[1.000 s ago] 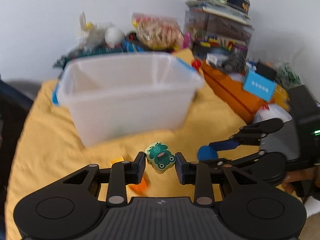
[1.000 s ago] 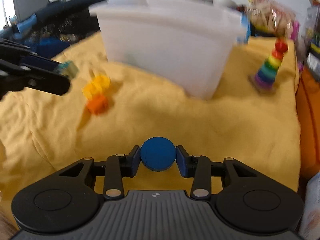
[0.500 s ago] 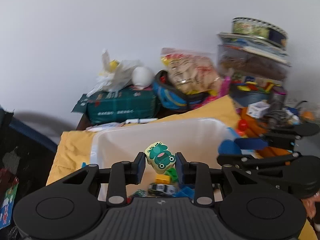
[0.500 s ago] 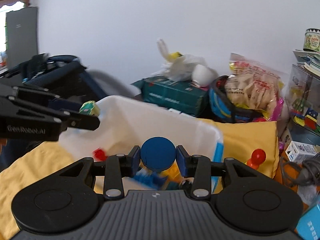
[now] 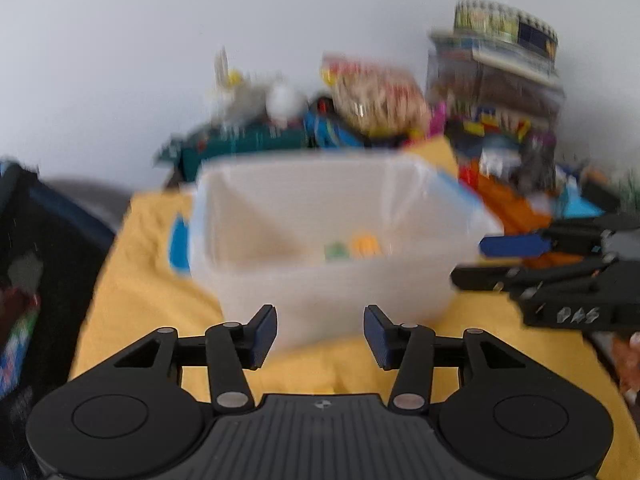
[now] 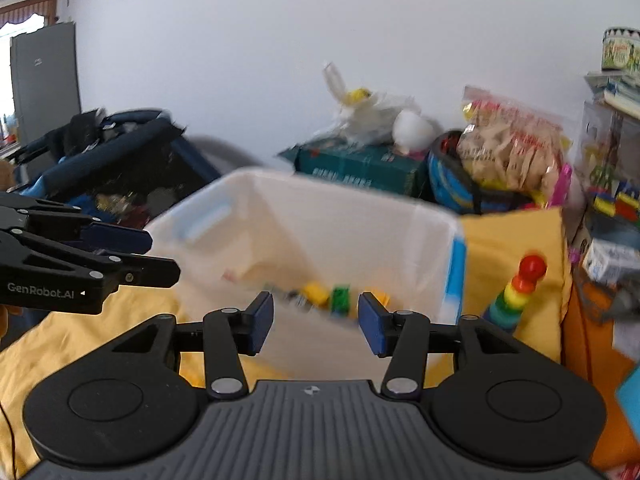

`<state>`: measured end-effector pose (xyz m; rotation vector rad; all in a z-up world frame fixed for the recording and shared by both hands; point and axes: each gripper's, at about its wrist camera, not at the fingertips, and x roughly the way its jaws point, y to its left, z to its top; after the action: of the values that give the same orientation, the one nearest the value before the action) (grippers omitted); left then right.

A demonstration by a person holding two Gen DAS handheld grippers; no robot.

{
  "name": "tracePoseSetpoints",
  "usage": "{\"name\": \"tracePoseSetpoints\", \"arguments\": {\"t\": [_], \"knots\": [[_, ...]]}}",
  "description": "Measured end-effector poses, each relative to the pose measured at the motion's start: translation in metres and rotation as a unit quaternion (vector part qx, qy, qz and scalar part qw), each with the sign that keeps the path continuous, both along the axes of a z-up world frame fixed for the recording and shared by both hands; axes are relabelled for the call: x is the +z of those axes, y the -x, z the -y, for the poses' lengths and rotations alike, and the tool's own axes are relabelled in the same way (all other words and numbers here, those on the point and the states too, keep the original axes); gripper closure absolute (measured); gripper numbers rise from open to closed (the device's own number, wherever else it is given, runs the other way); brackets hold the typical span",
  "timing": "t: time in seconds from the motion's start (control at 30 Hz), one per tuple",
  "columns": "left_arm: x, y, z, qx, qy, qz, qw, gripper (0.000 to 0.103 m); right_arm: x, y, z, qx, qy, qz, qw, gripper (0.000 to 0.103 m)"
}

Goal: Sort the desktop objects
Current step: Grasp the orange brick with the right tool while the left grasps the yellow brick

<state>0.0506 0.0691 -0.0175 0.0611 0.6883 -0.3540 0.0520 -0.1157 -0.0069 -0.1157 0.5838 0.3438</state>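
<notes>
Both grippers are shown held at the translucent plastic bin, which stands on a yellow cloth.

Left gripper: it is held before the near wall of the bin, angled downward. Its jaws have just been opening; they stand apart, and nothing is held between the blue pads. In the right wrist view the same gripper is seen at the bin's left side, level with the rim.

Right gripper: it is held above the near rim of the bin, tilted down toward the interior. Its jaws have likewise just been opening, and nothing is gripped between them. In the left wrist view it is seen at the bin's right side.

Small toys, yellow and green among them, are seen blurred on the bin floor. A rainbow ring stacker stands upright on the cloth, just right of the bin.
</notes>
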Motion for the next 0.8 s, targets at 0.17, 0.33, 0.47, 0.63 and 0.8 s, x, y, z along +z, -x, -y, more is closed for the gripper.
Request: {"name": "tracePoseSetpoints", "arguments": {"t": [0.17, 0.33, 0.47, 0.63, 0.8], "knots": [[-0.050, -0.008, 0.008, 0.010, -0.004, -0.084, 0.9964, 0.052, -0.023, 0.025, -0.001, 0.005, -0.007, -0.025, 1.000, 0.052], [-0.084, -0.028, 0.004, 0.010, 0.027, -0.147, 0.9887, 0.074, -0.046, 0.038, -0.015, 0.027, 0.028, -0.055, 0.998, 0.052], [-0.075, -0.013, -0.012, 0.004, 0.019, -0.122, 0.9924, 0.074, -0.058, 0.039, -0.025, 0.047, 0.048, -0.075, 0.995, 0.052], [-0.064, 0.018, -0.039, 0.012, 0.021, -0.127, 0.9916, 0.074, -0.072, 0.036, -0.042, 0.080, 0.032, -0.109, 0.990, 0.052], [-0.067, 0.047, -0.042, 0.019, 0.000, -0.126, 0.9919, 0.073, -0.090, 0.025, -0.065, 0.093, 0.011, -0.131, 0.987, 0.056]]}}
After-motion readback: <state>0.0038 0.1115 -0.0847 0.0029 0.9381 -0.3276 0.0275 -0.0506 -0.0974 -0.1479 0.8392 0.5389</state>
